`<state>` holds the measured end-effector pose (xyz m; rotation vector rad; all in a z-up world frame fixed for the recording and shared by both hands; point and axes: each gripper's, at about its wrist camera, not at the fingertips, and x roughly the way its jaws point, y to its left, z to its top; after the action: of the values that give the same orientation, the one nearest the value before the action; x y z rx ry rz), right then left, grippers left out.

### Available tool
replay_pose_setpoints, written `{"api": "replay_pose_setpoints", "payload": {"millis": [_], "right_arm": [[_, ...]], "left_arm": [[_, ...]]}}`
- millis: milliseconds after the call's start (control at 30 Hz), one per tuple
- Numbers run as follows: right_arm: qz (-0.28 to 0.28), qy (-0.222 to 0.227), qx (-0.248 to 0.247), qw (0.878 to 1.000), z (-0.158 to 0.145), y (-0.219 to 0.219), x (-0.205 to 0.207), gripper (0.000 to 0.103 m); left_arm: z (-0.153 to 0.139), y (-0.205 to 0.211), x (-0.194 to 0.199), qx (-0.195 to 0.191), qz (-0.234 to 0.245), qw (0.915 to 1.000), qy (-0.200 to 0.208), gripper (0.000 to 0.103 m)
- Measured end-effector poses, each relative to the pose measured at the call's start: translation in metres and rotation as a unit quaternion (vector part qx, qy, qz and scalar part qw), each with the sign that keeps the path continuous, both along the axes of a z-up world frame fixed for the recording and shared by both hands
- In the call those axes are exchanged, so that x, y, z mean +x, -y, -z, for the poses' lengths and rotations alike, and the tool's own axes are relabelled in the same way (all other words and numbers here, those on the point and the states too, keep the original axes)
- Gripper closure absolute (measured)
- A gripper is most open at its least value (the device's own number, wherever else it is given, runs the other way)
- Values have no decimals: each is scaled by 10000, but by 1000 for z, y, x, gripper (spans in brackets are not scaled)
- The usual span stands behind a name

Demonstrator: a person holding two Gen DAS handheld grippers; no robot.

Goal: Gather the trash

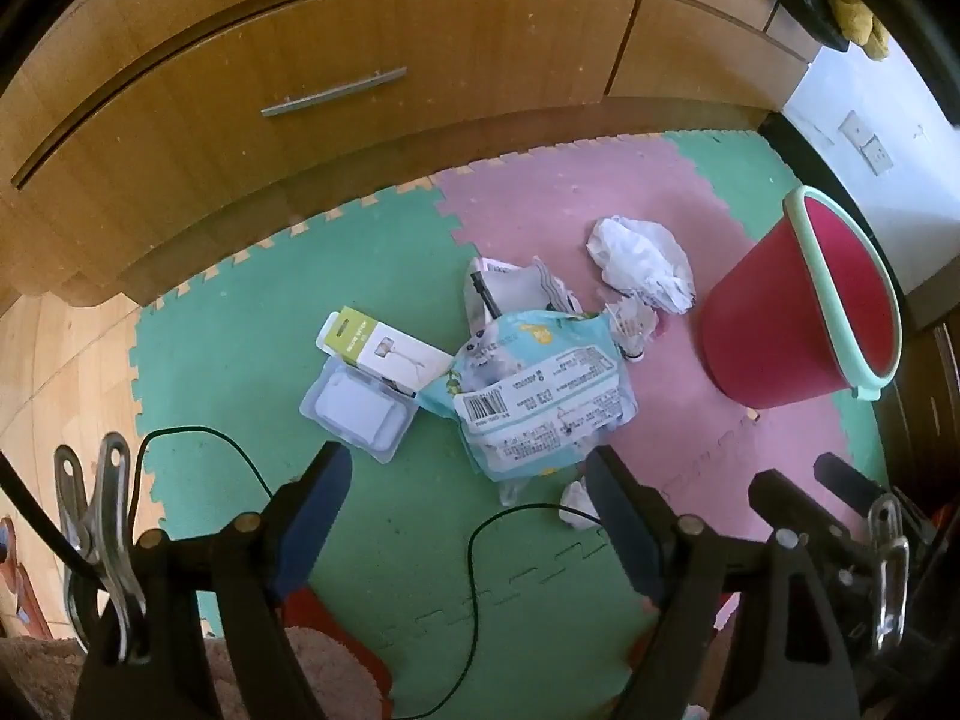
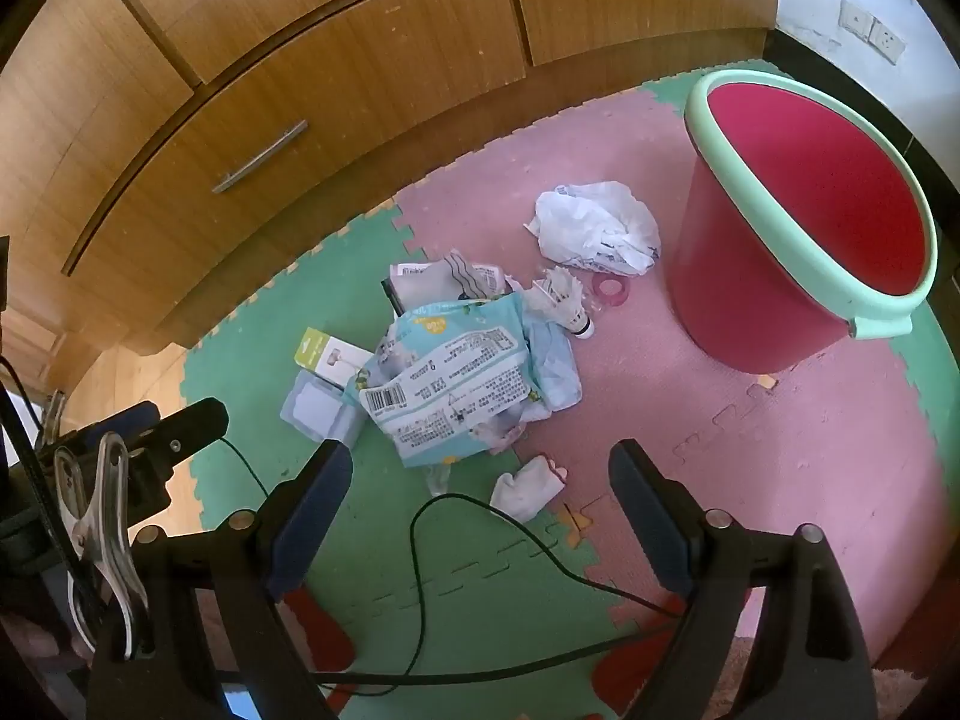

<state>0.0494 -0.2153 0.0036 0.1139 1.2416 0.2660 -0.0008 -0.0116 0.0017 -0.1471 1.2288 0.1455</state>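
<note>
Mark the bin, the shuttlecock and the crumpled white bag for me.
bin (image 2: 750, 276), right wrist view, on its red outer wall.
shuttlecock (image 2: 564, 297), right wrist view, on its white feathers.
white bag (image 1: 639, 261), left wrist view, on the middle of the crumpled plastic.

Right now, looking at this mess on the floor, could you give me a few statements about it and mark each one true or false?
1. The red bin stands upright with nothing visible inside. True.
2. The left gripper holds the blue plastic package. False: its fingers are open and empty.
3. A shuttlecock lies on the pink mat beside the package. True.
4. The crumpled white bag is already in the bin. False: it lies on the mat beside it.
5. The right gripper is open. True.
</note>
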Motion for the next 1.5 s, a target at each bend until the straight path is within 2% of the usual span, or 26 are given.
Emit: {"api": "replay_pose_setpoints", "payload": {"millis": [1500], "right_arm": [[25,-47,24,10000,-2,-2,1,13]], "left_arm": [[0,-1,0,-24,-10,10000,-30,19]]}}
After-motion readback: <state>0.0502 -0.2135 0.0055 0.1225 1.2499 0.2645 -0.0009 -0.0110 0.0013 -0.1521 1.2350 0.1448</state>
